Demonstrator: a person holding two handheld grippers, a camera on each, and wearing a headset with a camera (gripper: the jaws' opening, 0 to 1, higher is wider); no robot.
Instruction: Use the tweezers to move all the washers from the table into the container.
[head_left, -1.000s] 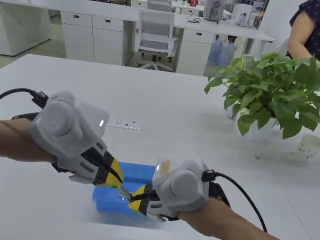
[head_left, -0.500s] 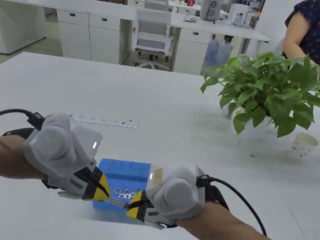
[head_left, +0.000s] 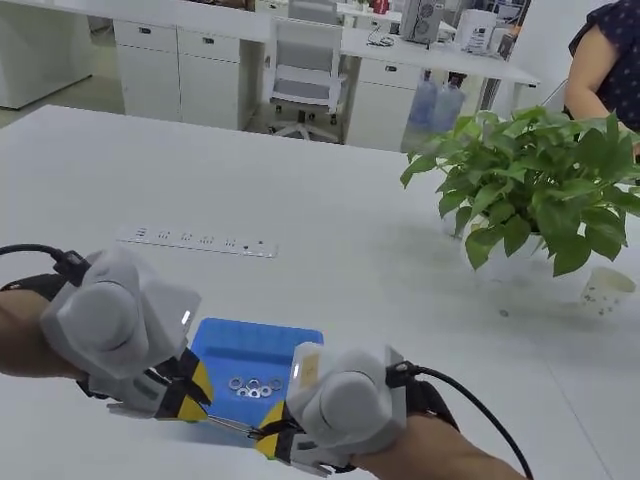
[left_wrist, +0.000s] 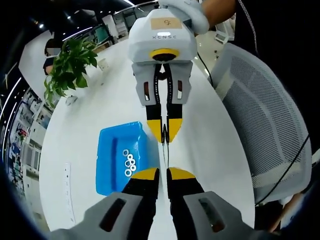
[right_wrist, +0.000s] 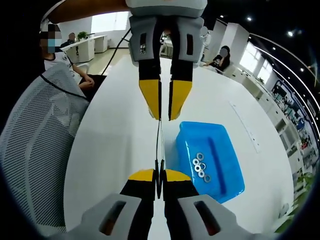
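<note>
The thin metal tweezers (right_wrist: 159, 140) are slim, straight and silvery with dark tips, and they hang level just above the white desk (head_left: 350, 230), right beside the near edge of the shallow blue plastic container (head_left: 255, 345). They span the gap between the left gripper (head_left: 195, 398) and the right gripper (head_left: 268, 440), whose yellow-tipped jaws face each other, each pair pressed nearly together and pinching one end. A cluster of small silver ring washers (left_wrist: 130, 162) lies flat inside the container.
</note>
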